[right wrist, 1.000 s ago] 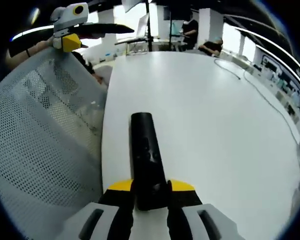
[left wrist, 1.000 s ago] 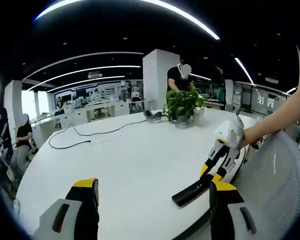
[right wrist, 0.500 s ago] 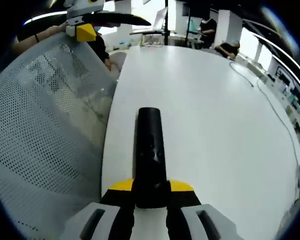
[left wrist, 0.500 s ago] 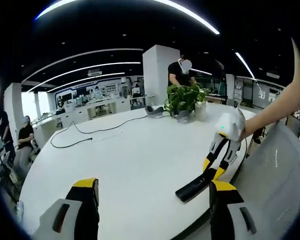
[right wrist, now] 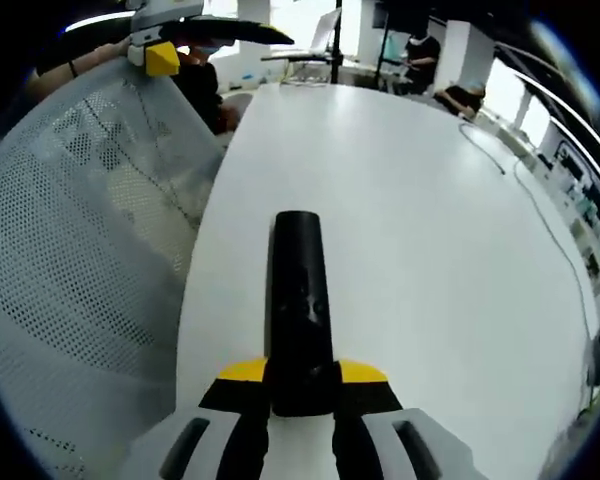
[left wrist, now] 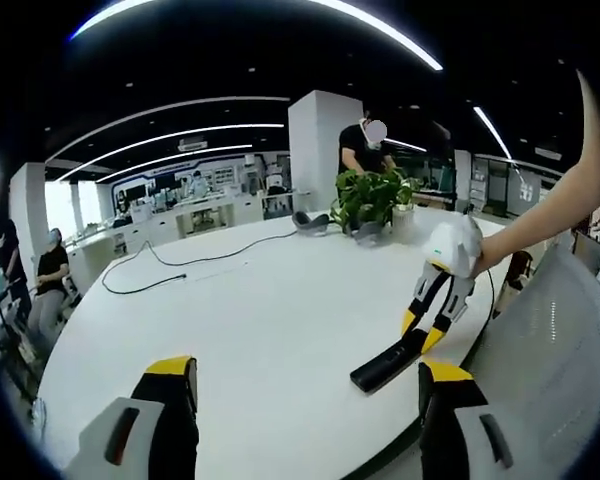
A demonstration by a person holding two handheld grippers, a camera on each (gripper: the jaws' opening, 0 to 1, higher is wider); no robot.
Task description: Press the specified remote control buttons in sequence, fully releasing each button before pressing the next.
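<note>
White oval table (left wrist: 270,320) in open-plan office, potted plant (left wrist: 368,200) beyond

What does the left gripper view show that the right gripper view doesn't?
Left gripper view alone: a potted plant at the far side of the table, a black cable trailing across the top, and the right gripper seen from the side, shut on the remote, with the person's arm behind it.

Right gripper view alone: the buttons on the remote's top face, and the left gripper up beyond the chair back.

Both: the black remote, the white table and the white mesh chair.
</note>
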